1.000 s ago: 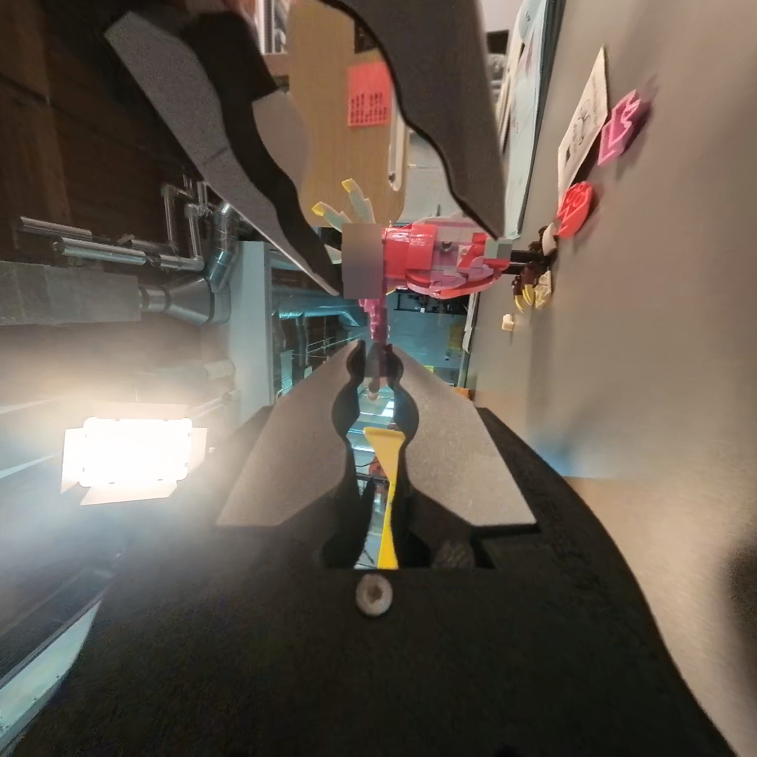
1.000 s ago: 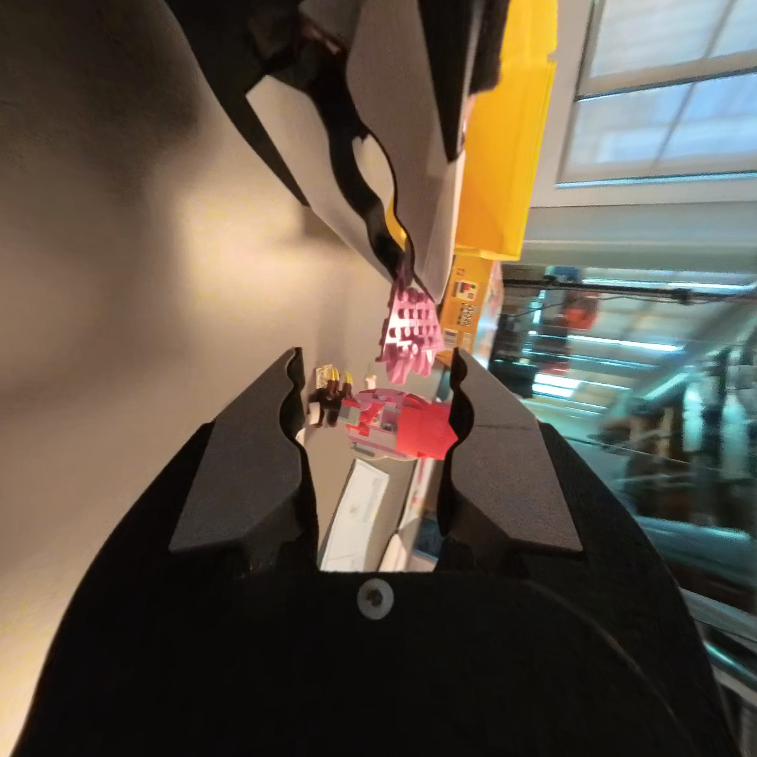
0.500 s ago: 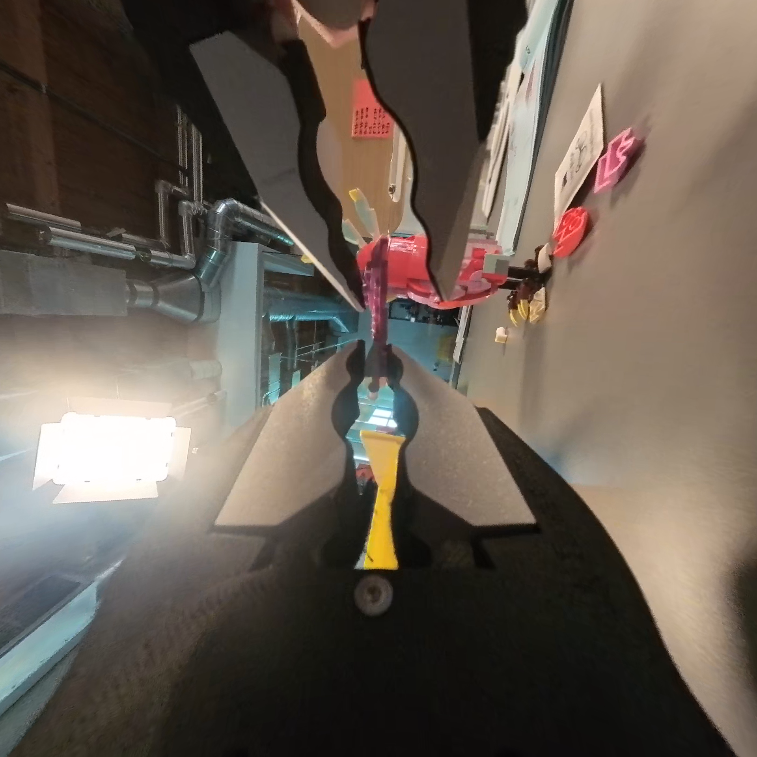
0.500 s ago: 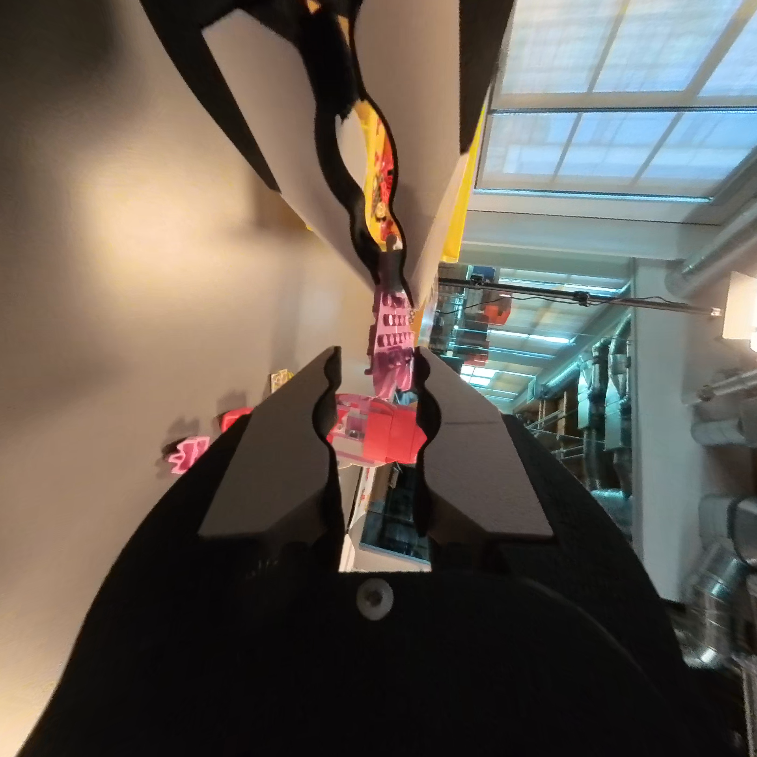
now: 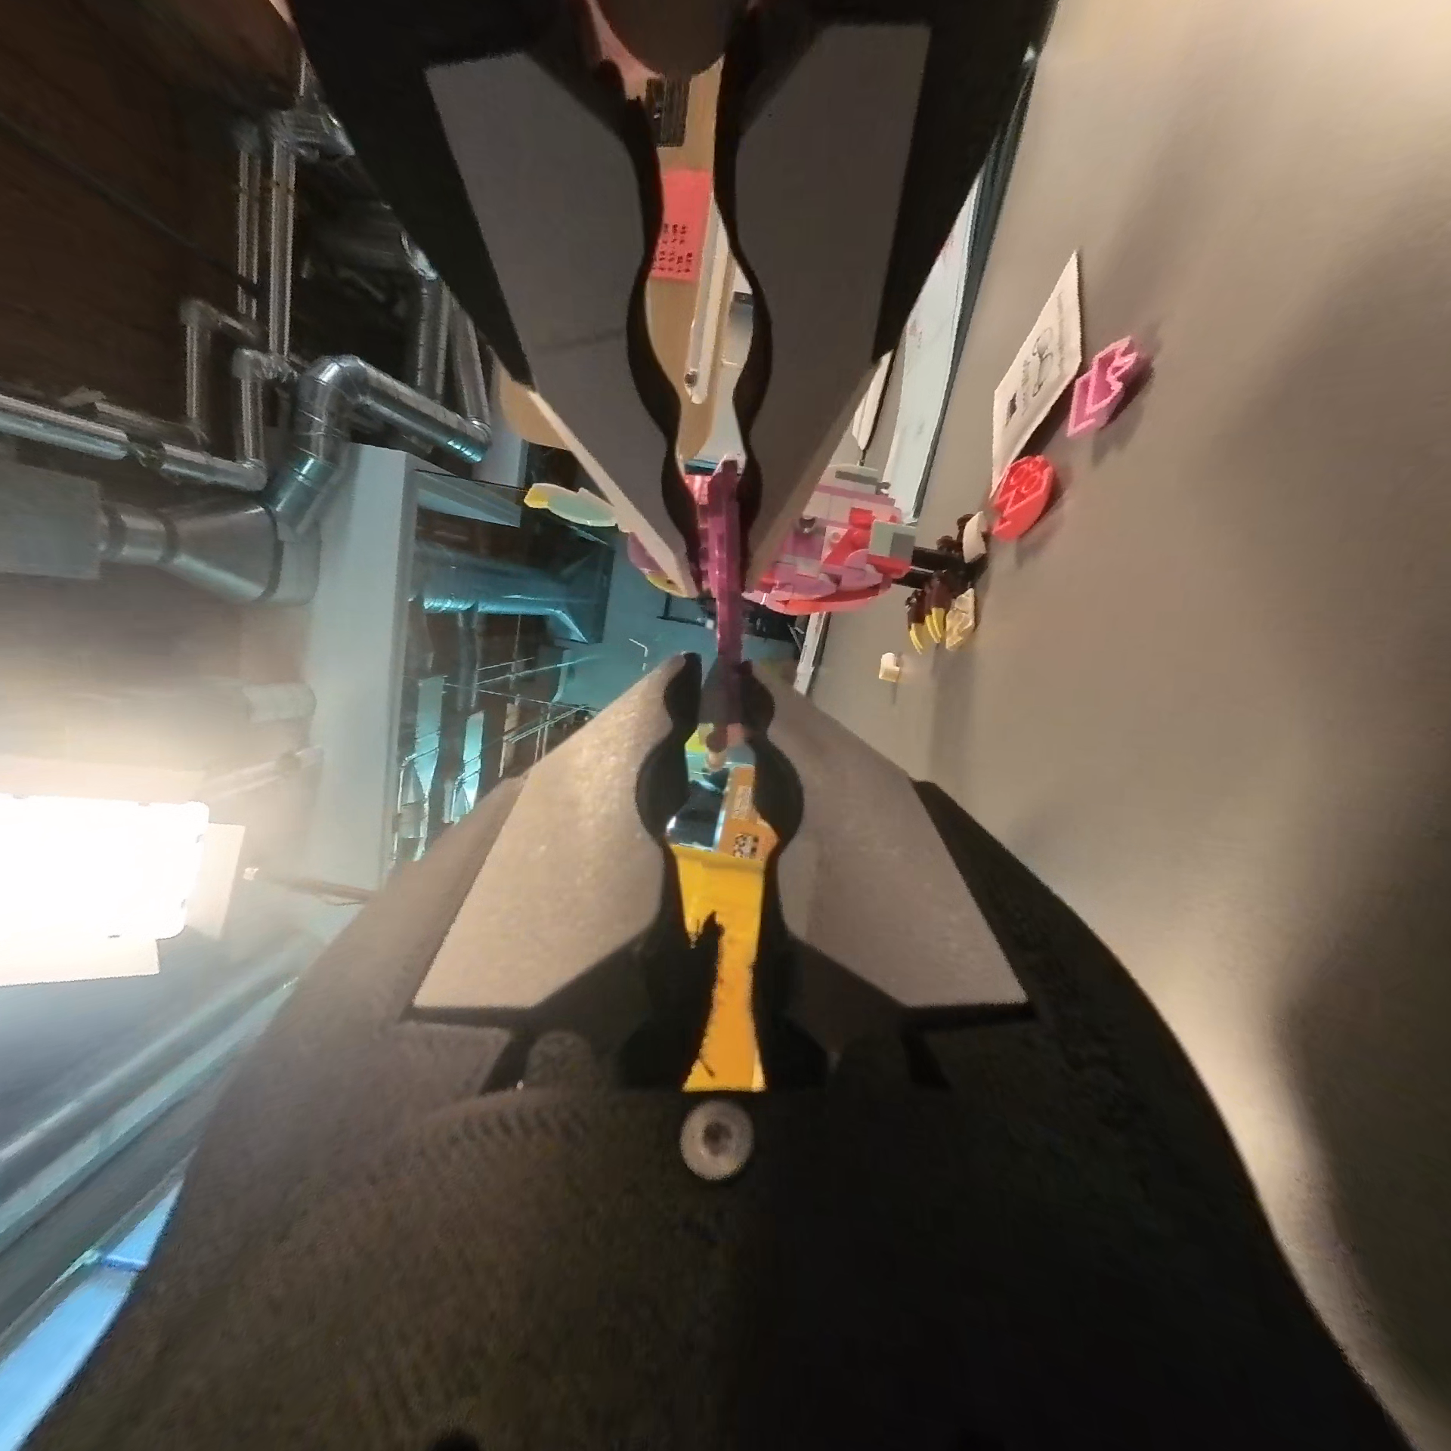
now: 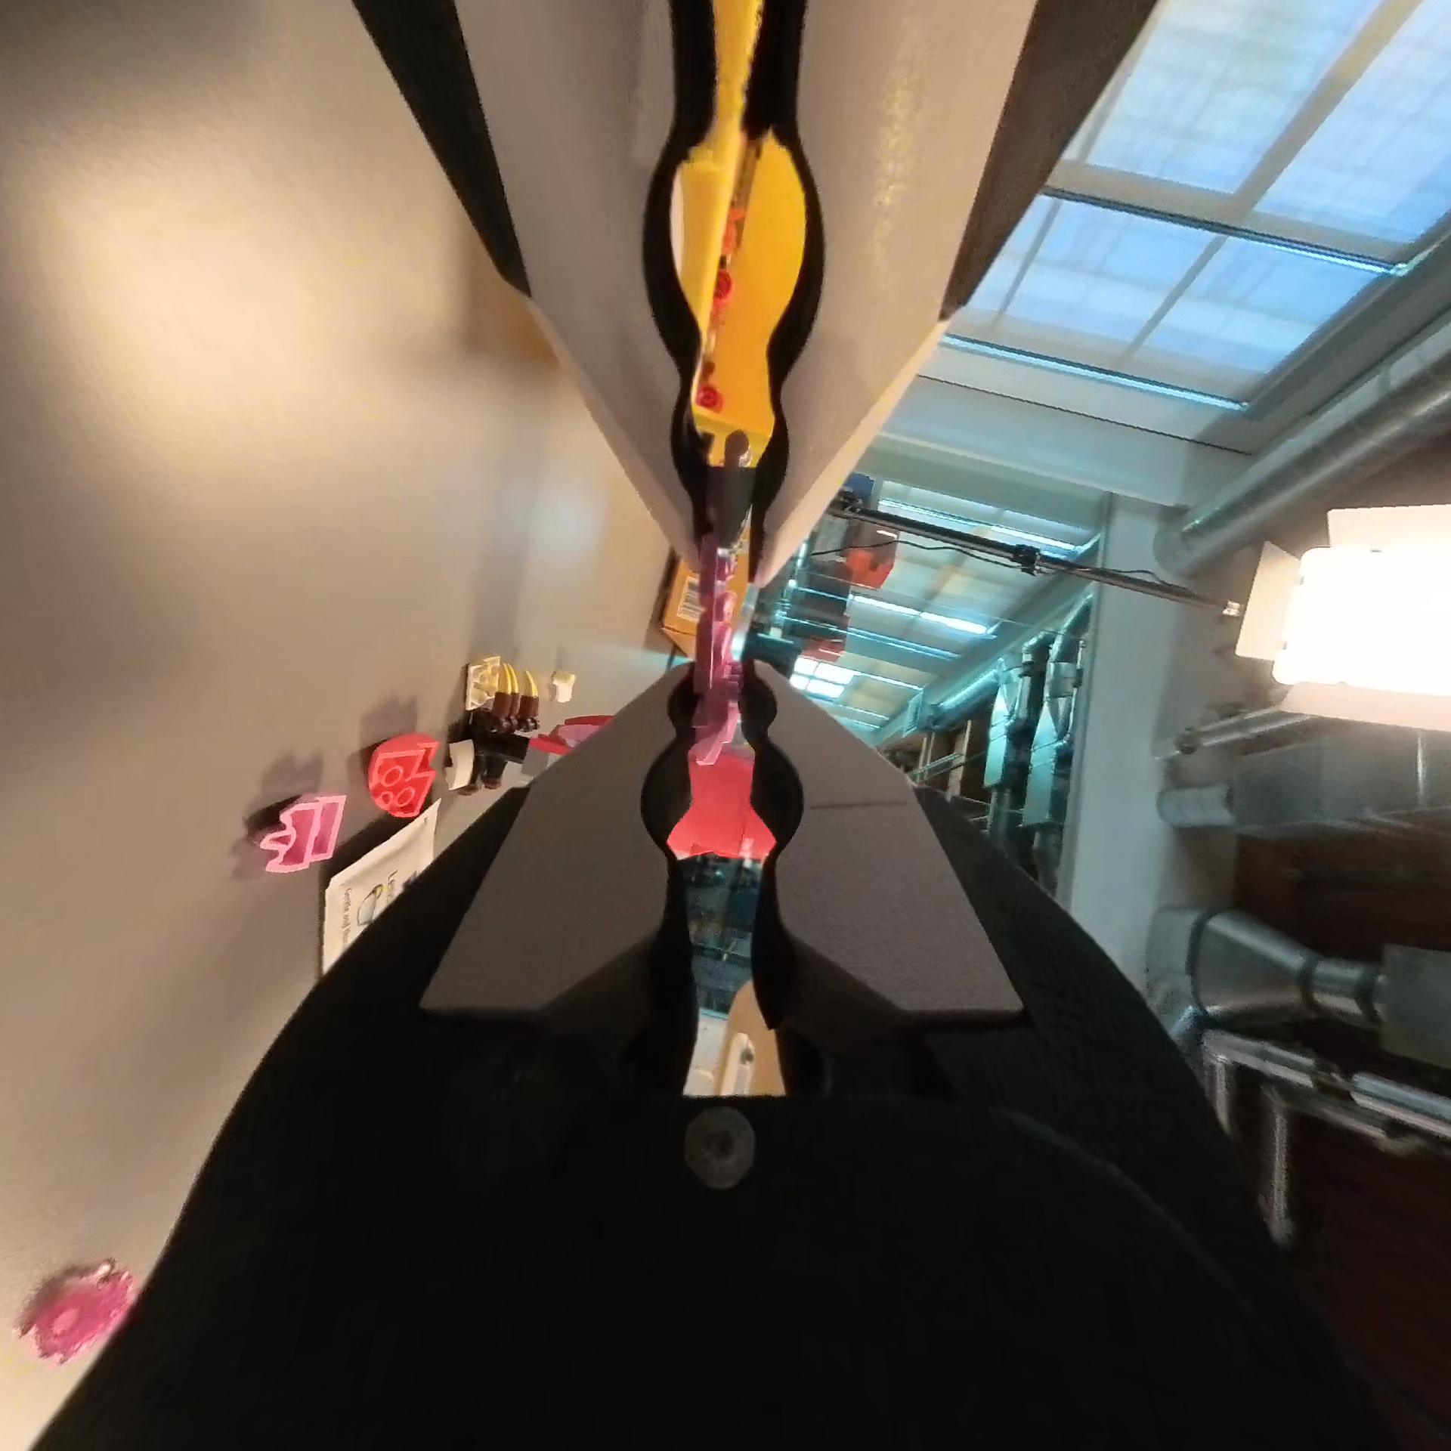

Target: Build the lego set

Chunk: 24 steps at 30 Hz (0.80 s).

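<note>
My left gripper (image 5: 722, 679) is shut on one end of a flat pink brick piece (image 5: 726, 604), held on edge in the air. My right gripper (image 6: 718, 687) faces it and is shut on the other end of the same pink piece (image 6: 716, 636). In the left wrist view the right gripper (image 5: 718, 569) comes in from the top. In the right wrist view the left gripper (image 6: 726, 550) comes in from the top. A red and pink brick model (image 5: 832, 550) stands just behind the piece on the grey table (image 5: 1178, 746). It shows red between my right fingers (image 6: 714, 813).
On the table lie a red rounded piece (image 5: 1021, 498), a pink notched piece (image 5: 1107, 385), a paper sheet (image 5: 1036, 377), brown claws with yellow tips (image 5: 938, 616) and a small white piece (image 5: 889, 667). A yellow box (image 6: 738, 235) stands behind the left gripper. Another pink piece (image 6: 74, 1319) lies nearer. Left and right tips are no more than a few centimetres apart.
My right gripper went from wide open to shut, its pads closing on the pink piece's free end. My left gripper kept its hold on the piece throughout.
</note>
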Each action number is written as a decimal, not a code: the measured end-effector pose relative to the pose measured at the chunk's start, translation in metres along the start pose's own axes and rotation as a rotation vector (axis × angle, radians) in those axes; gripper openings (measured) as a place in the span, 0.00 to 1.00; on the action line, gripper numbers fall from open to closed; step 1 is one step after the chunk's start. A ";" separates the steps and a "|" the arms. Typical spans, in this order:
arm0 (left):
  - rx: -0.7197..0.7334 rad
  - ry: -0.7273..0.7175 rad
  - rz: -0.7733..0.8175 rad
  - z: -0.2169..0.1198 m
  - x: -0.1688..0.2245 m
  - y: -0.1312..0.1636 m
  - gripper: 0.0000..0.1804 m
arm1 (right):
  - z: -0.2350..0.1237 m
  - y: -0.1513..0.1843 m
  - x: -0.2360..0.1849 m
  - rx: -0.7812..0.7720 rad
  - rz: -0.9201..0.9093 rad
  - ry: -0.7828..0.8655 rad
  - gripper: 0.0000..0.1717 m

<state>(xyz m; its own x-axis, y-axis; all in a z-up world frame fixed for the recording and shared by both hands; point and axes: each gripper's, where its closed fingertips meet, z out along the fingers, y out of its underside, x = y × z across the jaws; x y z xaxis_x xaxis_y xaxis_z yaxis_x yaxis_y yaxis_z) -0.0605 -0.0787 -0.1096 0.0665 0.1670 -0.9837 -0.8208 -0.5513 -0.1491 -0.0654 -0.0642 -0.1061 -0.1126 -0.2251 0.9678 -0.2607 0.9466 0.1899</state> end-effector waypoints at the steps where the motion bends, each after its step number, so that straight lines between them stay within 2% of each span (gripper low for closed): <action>1: 0.001 0.008 -0.001 0.000 0.001 0.000 0.05 | 0.000 0.000 -0.001 -0.001 -0.006 -0.008 0.04; 11: -0.011 0.024 0.012 0.002 0.006 0.001 0.05 | 0.002 0.001 -0.005 0.013 0.062 -0.040 0.04; 12: -0.016 0.029 0.007 0.002 0.006 0.002 0.05 | 0.003 0.001 -0.006 0.018 0.098 -0.043 0.05; 13: -0.022 0.025 0.008 0.003 0.006 0.004 0.05 | 0.003 0.000 -0.008 0.030 0.139 -0.061 0.10; 14: -0.031 0.022 0.021 0.003 0.006 0.005 0.05 | 0.001 0.002 -0.012 0.035 0.191 -0.096 0.21; 15: -0.040 0.028 0.036 0.003 0.008 0.008 0.05 | 0.000 0.006 -0.017 0.032 0.261 -0.140 0.28; 16: -0.044 0.040 0.047 0.003 0.011 0.009 0.04 | -0.004 0.011 -0.020 0.033 0.353 -0.182 0.30; 18: -0.032 0.073 0.070 0.002 0.018 0.010 0.05 | -0.015 0.018 -0.031 0.071 0.596 -0.320 0.29; 21: 0.026 0.157 0.113 -0.002 0.035 0.005 0.04 | -0.036 0.021 -0.055 0.140 0.977 -0.632 0.26; 22: 0.043 0.172 0.129 -0.003 0.038 0.002 0.04 | -0.042 0.022 -0.063 0.155 1.062 -0.730 0.27; 24: 0.071 0.184 0.145 -0.004 0.042 -0.002 0.04 | -0.049 0.025 -0.074 0.185 1.175 -0.877 0.22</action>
<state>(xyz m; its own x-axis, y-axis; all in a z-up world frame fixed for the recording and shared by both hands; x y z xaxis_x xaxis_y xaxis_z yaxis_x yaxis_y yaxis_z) -0.0537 -0.0739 -0.1509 0.0425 -0.0650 -0.9970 -0.8666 -0.4990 -0.0044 -0.0162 -0.0127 -0.1653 -0.8539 0.5043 0.1285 0.2803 0.6538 -0.7029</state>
